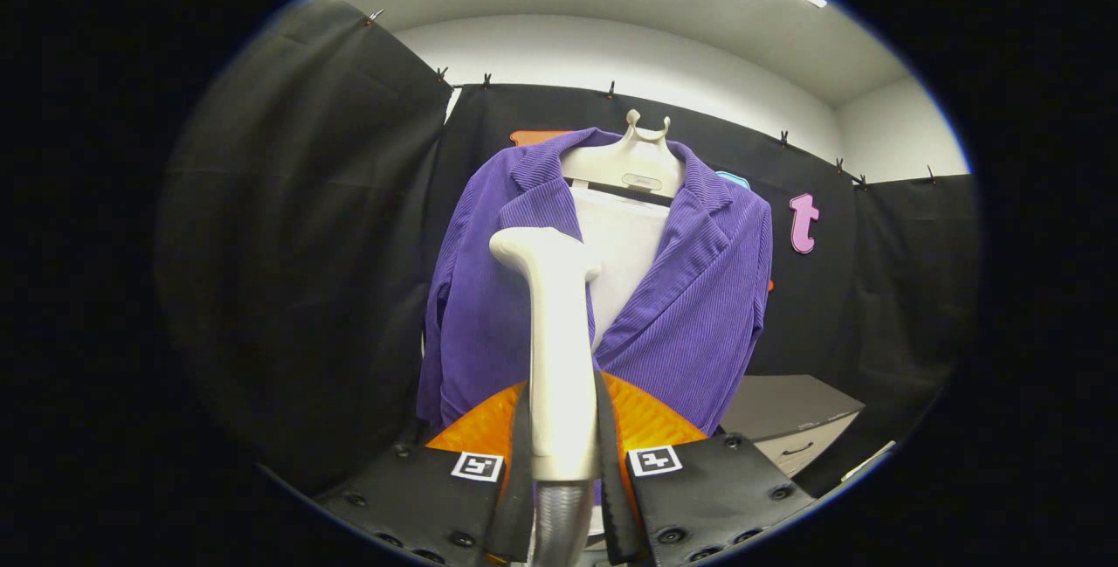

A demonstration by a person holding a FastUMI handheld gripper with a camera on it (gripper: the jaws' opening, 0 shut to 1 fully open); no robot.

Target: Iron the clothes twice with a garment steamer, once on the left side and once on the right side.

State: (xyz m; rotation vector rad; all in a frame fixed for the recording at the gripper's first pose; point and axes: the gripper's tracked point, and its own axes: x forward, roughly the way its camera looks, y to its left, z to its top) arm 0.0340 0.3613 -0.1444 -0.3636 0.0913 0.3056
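— What is the gripper [563,427] doing?
— It is grasping the steamer [555,331] by its handle, both fingers [522,462] pressing on its sides. The steamer is standing upright between them, its head bending left at the top.
— And where is the jacket [489,287] hanging?
— Just beyond the steamer, on a hanger [624,167] against the booth wall. It is hanging open over a white panel [624,244]. The steamer head is sitting in front of its left lapel; I cannot tell if they are touching. A cabinet [790,418] is standing low to the right.

Open air between steamer head [543,252] and hanging purple jacket [690,305], grey cabinet [790,423] lower right
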